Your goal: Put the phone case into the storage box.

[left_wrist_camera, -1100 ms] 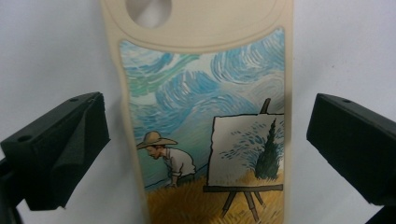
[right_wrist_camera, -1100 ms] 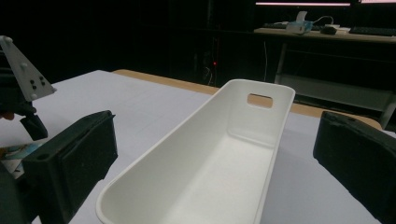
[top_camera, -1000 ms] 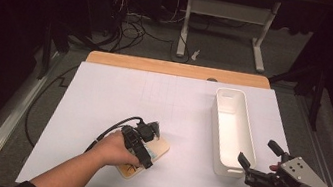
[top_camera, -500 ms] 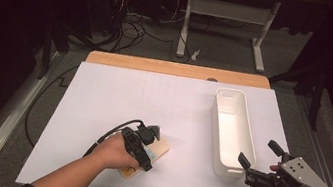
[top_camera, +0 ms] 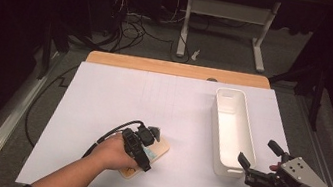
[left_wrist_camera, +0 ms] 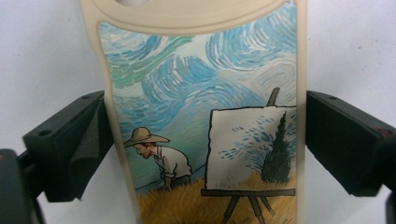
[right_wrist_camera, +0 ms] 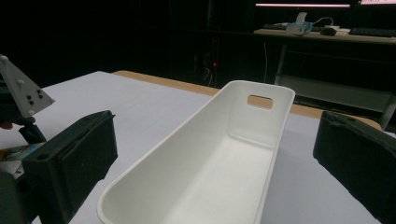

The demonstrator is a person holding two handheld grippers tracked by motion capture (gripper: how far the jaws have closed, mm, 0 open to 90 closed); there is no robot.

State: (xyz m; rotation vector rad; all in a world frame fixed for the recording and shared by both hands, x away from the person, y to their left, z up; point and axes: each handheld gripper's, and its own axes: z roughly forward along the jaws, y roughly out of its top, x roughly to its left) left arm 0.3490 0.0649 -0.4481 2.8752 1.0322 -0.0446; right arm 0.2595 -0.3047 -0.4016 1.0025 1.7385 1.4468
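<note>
The left tongs [top_camera: 152,134] sit low over a phone case [left_wrist_camera: 201,116] that lies flat on the white sheet of the desk [top_camera: 103,93], near the person's edge and left of centre. In the left gripper view the case, cream-rimmed with a painted scene of a straw-hatted figure and an easel, lies between the two black jaws. The jaws have just been closing in on it, yet the left pad seems barely at the rim and the right one stands just beside it, so the case appears bracketed rather than clamped.

The right tongs [top_camera: 258,153] hover wide open and empty at the near end of the long white bin [top_camera: 221,132], which holds nothing.

Judging by this, the work is at its start: the grip is not yet firm, and lifting and carrying the case, probably to the bin, remain.
</note>
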